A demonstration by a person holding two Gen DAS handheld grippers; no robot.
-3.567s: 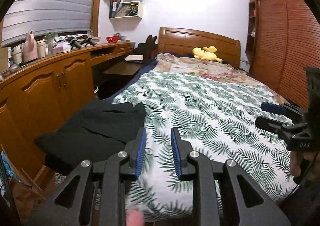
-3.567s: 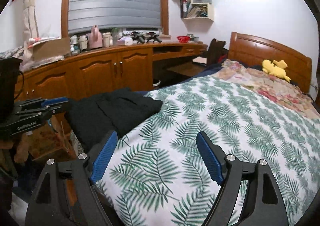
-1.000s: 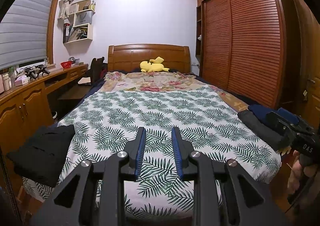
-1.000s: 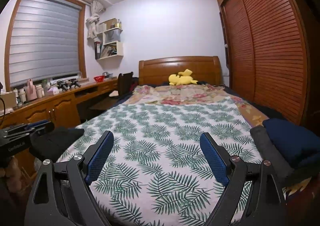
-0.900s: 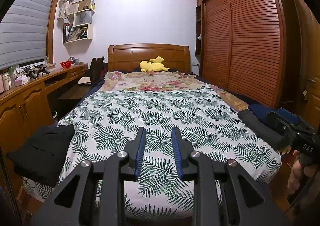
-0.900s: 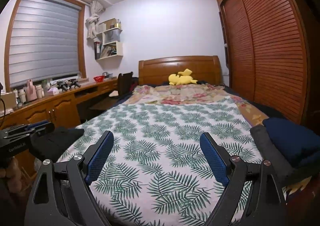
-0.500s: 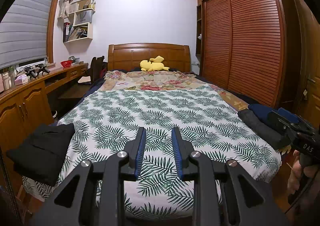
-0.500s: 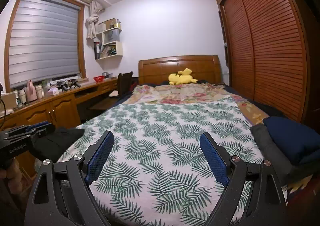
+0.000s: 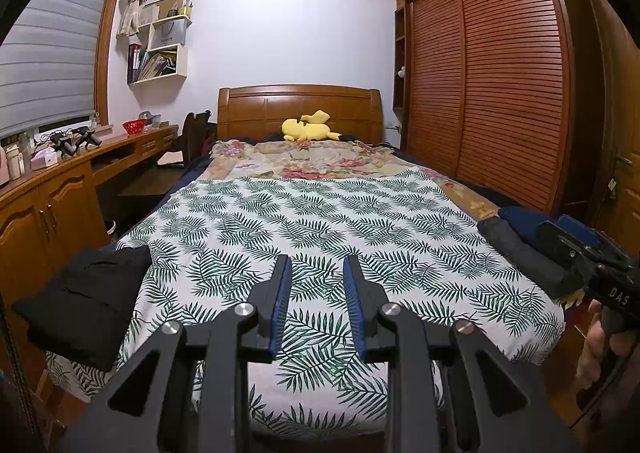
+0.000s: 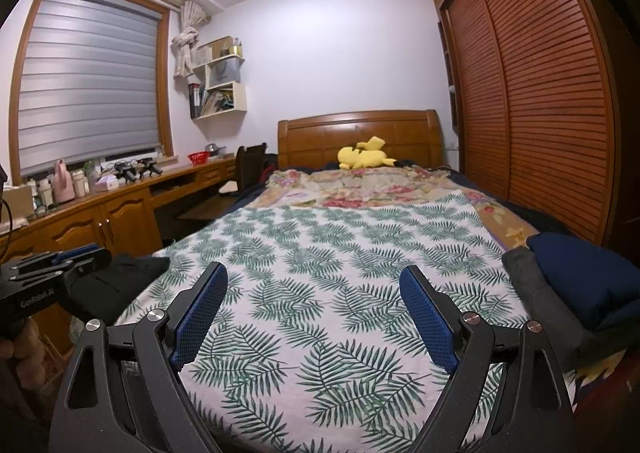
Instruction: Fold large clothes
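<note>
the unfolded pile of grey and navy clothes point(image 10: 560, 293) lies at 3 o'clock off the empty, wide-spread right gripper point(image 10: 314, 317), its long axis running up the bed point(image 10: 320, 253), well apart from the empty, narrowly parted left gripper point(image 9: 316, 297).

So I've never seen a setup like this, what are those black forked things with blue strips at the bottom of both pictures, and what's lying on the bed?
Those are two hand-held grippers, not robot arms. A person carries one in each hand, and each has a wide-angle camera looking forward along its two fingers. One picture comes from the left gripper, the other from the right gripper. The blue strips are the gripping pads.

Both point at a bed with a white, green-leaf-patterned cover. At its near left corner lies a folded black garment. At the near right edge sits a folded dark grey garment with a folded navy blue garment on top. A yellow plush toy rests by the wooden headboard.

Neither gripper holds anything: the left has a narrow gap, the right stands wide open.
</note>
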